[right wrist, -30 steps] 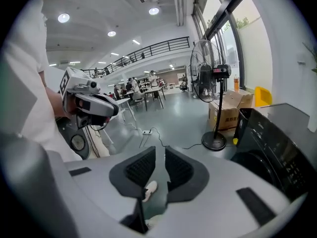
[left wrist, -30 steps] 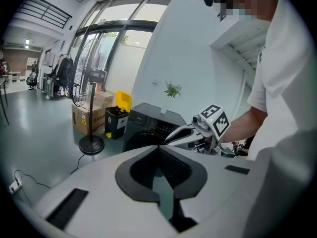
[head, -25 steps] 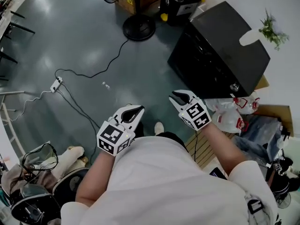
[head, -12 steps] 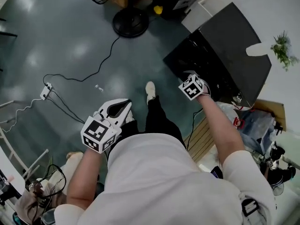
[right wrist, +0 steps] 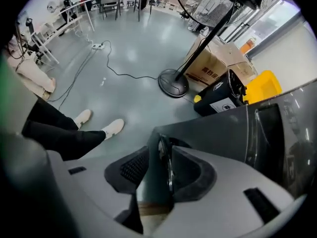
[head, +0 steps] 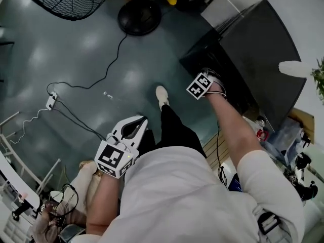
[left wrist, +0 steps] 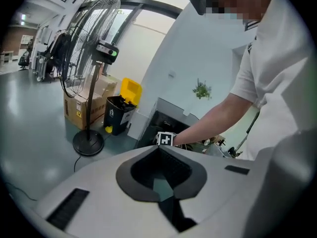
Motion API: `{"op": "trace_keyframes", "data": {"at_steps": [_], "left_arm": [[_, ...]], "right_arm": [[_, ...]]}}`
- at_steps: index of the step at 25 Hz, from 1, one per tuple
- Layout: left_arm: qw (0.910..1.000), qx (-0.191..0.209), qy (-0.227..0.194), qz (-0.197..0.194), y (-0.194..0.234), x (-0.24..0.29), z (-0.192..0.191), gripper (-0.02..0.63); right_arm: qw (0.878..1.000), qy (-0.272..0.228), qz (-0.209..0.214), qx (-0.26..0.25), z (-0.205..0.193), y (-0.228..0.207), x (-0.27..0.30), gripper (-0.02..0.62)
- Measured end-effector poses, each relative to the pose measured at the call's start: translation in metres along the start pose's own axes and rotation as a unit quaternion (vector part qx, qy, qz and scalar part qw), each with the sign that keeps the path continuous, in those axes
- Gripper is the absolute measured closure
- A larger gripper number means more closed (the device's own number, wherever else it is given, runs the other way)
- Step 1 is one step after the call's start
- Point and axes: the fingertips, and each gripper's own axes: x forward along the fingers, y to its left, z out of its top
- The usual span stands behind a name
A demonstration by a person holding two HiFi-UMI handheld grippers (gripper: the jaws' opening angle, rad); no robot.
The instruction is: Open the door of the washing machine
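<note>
Washing machine [head: 258, 54] = big dark box, upper right of head view. R claw [right wrist: 161, 147] is at its front, pointing down. Jaws spread wide, just been opening, w/ the shiny door edge [right wrist: 169, 168] standing between them, not squeezed. L claw [head: 132, 128] is low, left of middle, over the floor [head: 76, 49]. Jaws pressed together, nothing in them.

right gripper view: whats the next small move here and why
Probably close the right gripper on the dark door edge of the washing machine. Its jaws have just been opening and stand wide on either side of that edge, with the pads apparently not pressing on it, so there is no grip yet to pull the door with.
</note>
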Motion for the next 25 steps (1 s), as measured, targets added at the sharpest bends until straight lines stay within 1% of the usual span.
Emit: {"op": "trace_keyframes", "data": {"at_steps": [3, 7, 9, 15, 19, 22, 25], "left_arm": [[0.9999, -0.010, 0.013, -0.003, 0.003, 0.013, 0.001, 0.589], [0.9997, -0.016, 0.019, -0.003, 0.003, 0.029, 0.007, 0.589], [0.9996, -0.017, 0.021, -0.002, 0.006, 0.034, 0.010, 0.589], [0.9992, -0.021, 0.033, 0.002, 0.010, 0.036, 0.011, 0.589], [0.9991, -0.022, 0.035, 0.002, 0.016, 0.036, 0.009, 0.589], [0.9991, -0.024, 0.034, 0.003, 0.018, 0.033, 0.009, 0.589], [0.9992, -0.022, 0.034, 0.000, 0.018, 0.030, 0.008, 0.589]], "right_arm": [[1.000, 0.024, -0.003, -0.002, -0.001, -0.004, 0.018, 0.439], [0.999, 0.043, -0.011, -0.007, -0.002, -0.016, 0.036, 0.436], [0.998, 0.056, -0.008, -0.005, -0.002, -0.017, 0.045, 0.445], [0.995, 0.103, -0.006, 0.010, -0.010, -0.014, 0.062, 0.459], [0.992, 0.127, 0.007, 0.018, -0.012, -0.013, 0.065, 0.467], [0.991, 0.136, 0.017, -0.007, -0.011, -0.007, 0.061, 0.503], [0.990, 0.135, 0.028, -0.015, -0.009, 0.003, 0.060, 0.508]]}}
